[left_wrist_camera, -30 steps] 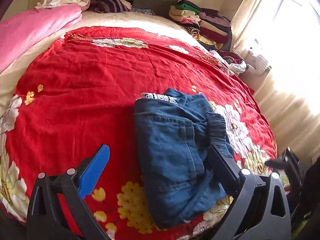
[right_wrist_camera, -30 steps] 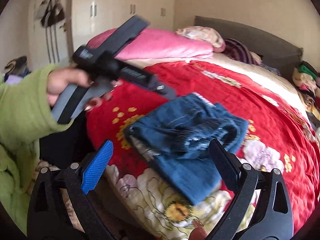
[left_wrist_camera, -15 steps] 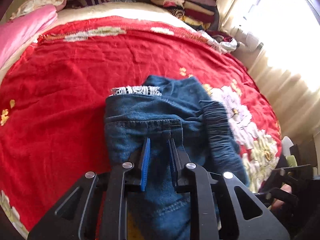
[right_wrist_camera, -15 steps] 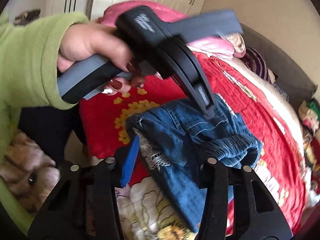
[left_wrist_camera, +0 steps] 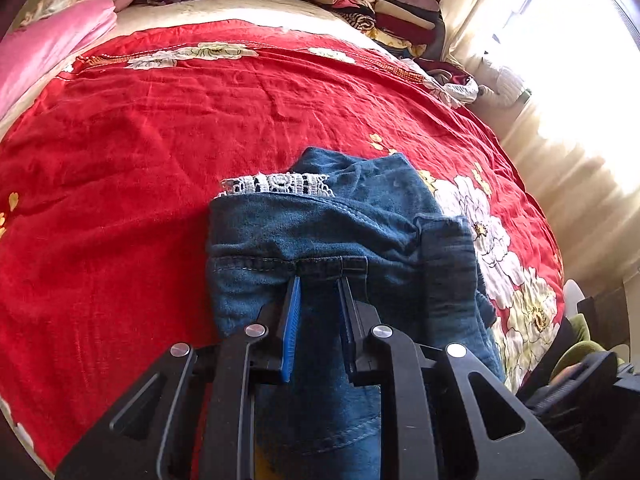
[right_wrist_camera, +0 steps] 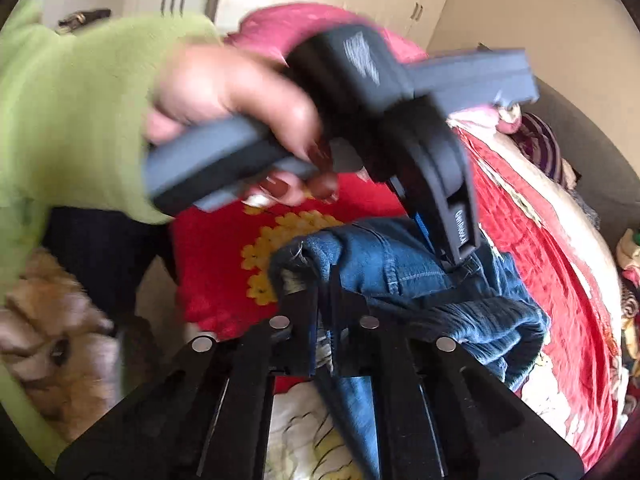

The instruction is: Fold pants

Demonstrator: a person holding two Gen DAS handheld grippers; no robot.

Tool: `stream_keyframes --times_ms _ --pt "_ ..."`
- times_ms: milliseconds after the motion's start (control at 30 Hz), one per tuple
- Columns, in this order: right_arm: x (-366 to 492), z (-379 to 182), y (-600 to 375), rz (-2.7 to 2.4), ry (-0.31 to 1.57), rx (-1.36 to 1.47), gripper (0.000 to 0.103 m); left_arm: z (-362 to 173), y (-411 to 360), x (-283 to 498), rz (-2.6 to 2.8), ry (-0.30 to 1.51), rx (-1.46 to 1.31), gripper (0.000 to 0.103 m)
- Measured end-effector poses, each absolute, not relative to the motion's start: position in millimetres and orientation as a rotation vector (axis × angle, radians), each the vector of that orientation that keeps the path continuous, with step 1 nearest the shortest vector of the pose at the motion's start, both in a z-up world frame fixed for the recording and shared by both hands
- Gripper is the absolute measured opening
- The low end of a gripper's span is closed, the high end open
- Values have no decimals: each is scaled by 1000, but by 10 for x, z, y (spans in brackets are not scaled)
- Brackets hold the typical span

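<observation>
Both grippers closed in from wide open | left gripper pinches jeans | right gripper clamps denim edge | lift/fold likely next

A bed is covered by a red spread printed with white and yellow flowers. A folded bundle of blue denim pants is laid on the near right part of the spread. A pink quilt is piled at the far left, and a stack of folded clothes is set at the far right.
</observation>
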State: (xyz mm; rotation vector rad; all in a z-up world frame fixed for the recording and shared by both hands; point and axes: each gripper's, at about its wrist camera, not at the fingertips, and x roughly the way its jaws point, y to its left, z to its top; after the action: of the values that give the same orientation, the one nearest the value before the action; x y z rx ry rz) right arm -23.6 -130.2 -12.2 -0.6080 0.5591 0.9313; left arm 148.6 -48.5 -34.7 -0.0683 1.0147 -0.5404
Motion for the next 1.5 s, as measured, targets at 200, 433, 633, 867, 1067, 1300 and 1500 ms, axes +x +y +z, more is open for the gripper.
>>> stream_keyframes --times_ms 200,433,633,867,1067,1300,1500 --pt "-365 -233 -1381 928 594 -661 1 -357 -480 1492 -542 1014 -72 18" --pt "-328 -377 -1387 932 643 -633 6 -358 -481 1463 -535 1004 -76 18" --pt "-338 -276 -1491 937 655 -546 20 -343 -495 1430 -525 991 -62 18" --pt "-462 -23 -1603 951 610 -411 43 -322 -494 1387 -521 981 -55 20" --pt "-534 106 -1657 923 576 -373 56 -298 -497 1337 -524 974 -54 25" --pt "-492 163 -1760 868 544 -320 74 -190 -455 1240 -512 943 -44 33" --pt "-469 274 -1913 806 510 -268 83 -49 -387 1142 -498 902 -43 42"
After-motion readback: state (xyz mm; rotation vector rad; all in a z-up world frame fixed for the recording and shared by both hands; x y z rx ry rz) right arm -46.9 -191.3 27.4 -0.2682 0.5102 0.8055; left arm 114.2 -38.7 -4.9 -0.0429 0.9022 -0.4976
